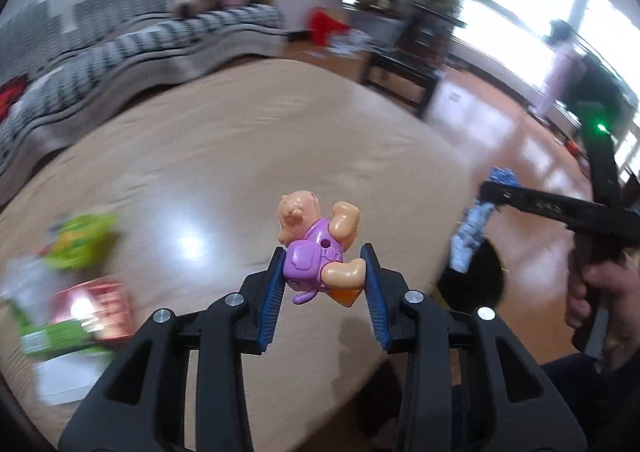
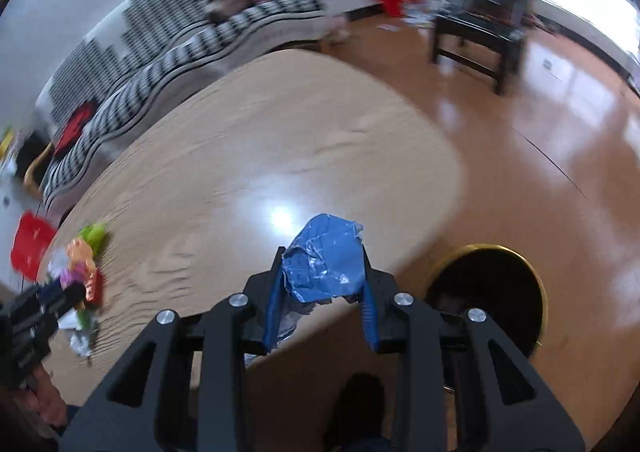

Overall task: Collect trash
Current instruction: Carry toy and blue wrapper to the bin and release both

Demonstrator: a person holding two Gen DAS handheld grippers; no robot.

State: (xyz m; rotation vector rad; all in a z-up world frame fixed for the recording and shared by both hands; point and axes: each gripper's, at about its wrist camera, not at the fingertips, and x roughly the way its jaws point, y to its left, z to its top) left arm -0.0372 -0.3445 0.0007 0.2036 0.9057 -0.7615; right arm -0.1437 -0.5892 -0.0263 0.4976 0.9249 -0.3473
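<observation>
My left gripper [image 1: 325, 268] is closed on a small toy figure [image 1: 316, 248], lifted above the table [image 1: 248, 139]. My right gripper [image 2: 322, 284] pinches a crumpled blue wrapper [image 2: 324, 260], near the bin [image 2: 486, 292] on the floor, I think to drop it there.

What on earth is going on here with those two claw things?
A person is clearing trash off a wooden table, holding a gripper in each hand. The left gripper is clamped on a small plastic toy figure. The right gripper grips a crumpled blue wrapper, near the table's edge and close to a round black bin on the floor. More wrappers and packets lie on the table.
</observation>
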